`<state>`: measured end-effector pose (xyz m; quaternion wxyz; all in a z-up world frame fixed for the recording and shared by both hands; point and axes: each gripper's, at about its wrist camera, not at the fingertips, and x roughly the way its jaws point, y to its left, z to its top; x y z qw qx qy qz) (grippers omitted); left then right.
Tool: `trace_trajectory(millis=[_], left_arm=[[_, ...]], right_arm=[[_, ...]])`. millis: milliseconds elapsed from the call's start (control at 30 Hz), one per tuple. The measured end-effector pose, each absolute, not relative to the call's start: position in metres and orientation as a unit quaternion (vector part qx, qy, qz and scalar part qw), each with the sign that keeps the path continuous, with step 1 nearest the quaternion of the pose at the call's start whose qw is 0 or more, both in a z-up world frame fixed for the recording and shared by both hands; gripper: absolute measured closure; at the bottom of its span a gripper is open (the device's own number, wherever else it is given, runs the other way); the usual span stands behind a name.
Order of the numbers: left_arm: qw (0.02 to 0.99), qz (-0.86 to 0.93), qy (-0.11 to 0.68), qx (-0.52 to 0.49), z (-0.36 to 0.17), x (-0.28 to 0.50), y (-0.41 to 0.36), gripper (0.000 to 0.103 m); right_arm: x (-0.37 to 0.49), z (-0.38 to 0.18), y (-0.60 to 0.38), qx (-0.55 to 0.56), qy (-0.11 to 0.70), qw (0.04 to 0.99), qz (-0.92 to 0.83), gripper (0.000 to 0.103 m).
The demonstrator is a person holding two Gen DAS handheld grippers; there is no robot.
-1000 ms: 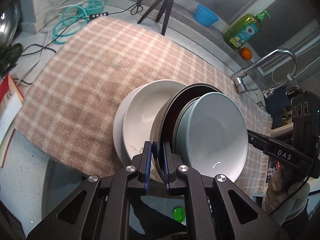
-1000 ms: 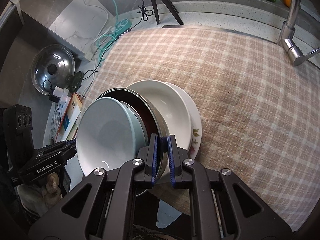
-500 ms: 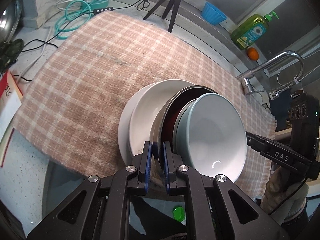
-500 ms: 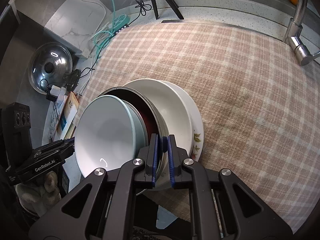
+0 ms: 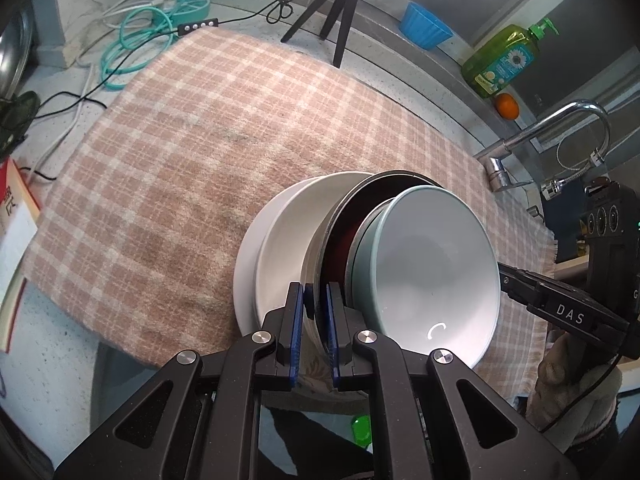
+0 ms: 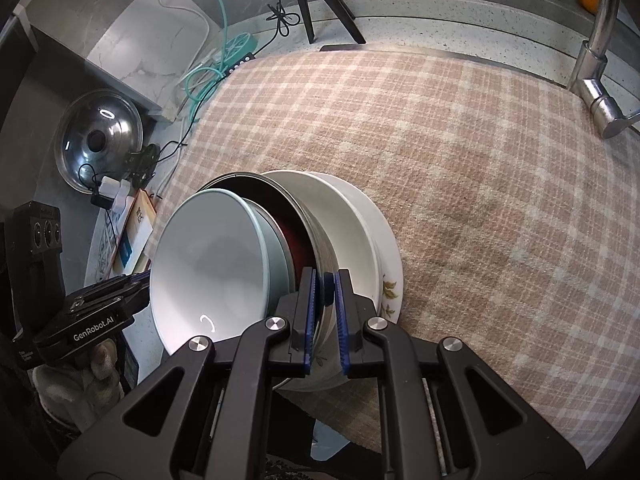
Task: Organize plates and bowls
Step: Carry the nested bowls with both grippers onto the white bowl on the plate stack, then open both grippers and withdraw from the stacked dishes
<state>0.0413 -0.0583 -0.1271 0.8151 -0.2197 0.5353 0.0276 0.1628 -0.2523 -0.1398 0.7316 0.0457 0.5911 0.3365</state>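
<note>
Stack: plate at bottom, white bowl [image 5: 288,248], dark metal bowl w/ red inside [image 5: 340,236], pale green bowl [image 5: 432,276] on top. All nested, whole stack tipped, held off the plaid cloth [image 5: 180,152] at its near edge.
Plate: floral-print white plate [image 6: 390,276], outermost, facing the cloth.
Left gripper [image 5: 316,312]: tongs pinching the stack's rim; blue pads either side of the metal bowl's edge, white bowl wall caught too by the look of it.
Right gripper [image 6: 324,304]: same deal on the opposite rim, pads pressed onto the metal bowl edge, plate just outside the outer pad.
Where vs cloth: stack overhangs cloth's near edge, above the gap betw. counter and you. Faucet [image 5: 540,140] at cloth's far right, tripod [image 5: 336,12] beyond cloth's far edge, well apart.
Step in hand (my read): you're carrying the nested stack w/ both grippers to set it on the cloth.
Do it well: keep both grips equal, don't ease one first. Level the stack before lowering; tilted like this the green bowl is only sitting loose inside and could slide out. Move both hands together so rims don't twist in the pads.
Set-down: plate base flat on cloth, well inside the edge, then release.
Risk: glazed rims are slick, thin pinch area. Go slow, no jerks.
</note>
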Motion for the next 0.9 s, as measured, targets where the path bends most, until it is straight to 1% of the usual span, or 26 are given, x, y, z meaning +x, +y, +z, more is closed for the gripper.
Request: trace_trajectory(millis=[100,167,300,400,533,567,600,633,700,767,833,900], left_arm=[[0.816,0.026,0.536,-0.214,-0.127,0.042,-0.059,0.095],[0.817,0.026,0.537,-0.21,-0.127,0.042,-0.058,0.092],[0.818,0.025,0.537,-0.207,-0.125,0.041,-0.057,0.09],[0.819,0.023,0.535,-0.206,-0.124,0.04,-0.054,0.083],[0.823,0.024,0.531,-0.199,-0.119,0.037,-0.052,0.083],[0.825,0.023,0.53,-0.196,-0.118,0.037,-0.051,0.083],[0.826,0.023,0.528,-0.194,-0.117,0.036,-0.051,0.08],[0.829,0.024,0.526,-0.189,-0.114,0.036,-0.05,0.079],[0.833,0.023,0.522,-0.183,-0.11,0.036,-0.05,0.079],[0.838,0.021,0.518,-0.173,-0.106,0.037,-0.049,0.078],[0.842,0.018,0.514,-0.166,-0.103,0.037,-0.048,0.071],[0.845,0.017,0.51,-0.16,-0.101,0.037,-0.047,0.07]], right_arm=[[0.162,-0.141,-0.253,0.047,0.592,0.732,0.335,0.093],[0.161,-0.142,-0.253,0.048,0.593,0.731,0.334,0.092],[0.161,-0.141,-0.254,0.044,0.59,0.735,0.332,0.084],[0.161,-0.139,-0.257,0.053,0.589,0.735,0.331,0.083],[0.161,-0.133,-0.26,0.056,0.581,0.742,0.331,0.081],[0.16,-0.131,-0.261,0.055,0.578,0.744,0.332,0.075],[0.159,-0.128,-0.262,0.052,0.574,0.748,0.331,0.07],[0.158,-0.125,-0.263,0.048,0.568,0.753,0.328,0.068],[0.154,-0.119,-0.265,0.044,0.557,0.763,0.325,0.061],[0.152,-0.114,-0.268,0.041,0.549,0.771,0.32,0.056],[0.151,-0.11,-0.271,0.037,0.541,0.78,0.313,0.054],[0.15,-0.107,-0.275,0.038,0.535,0.787,0.306,0.051]])
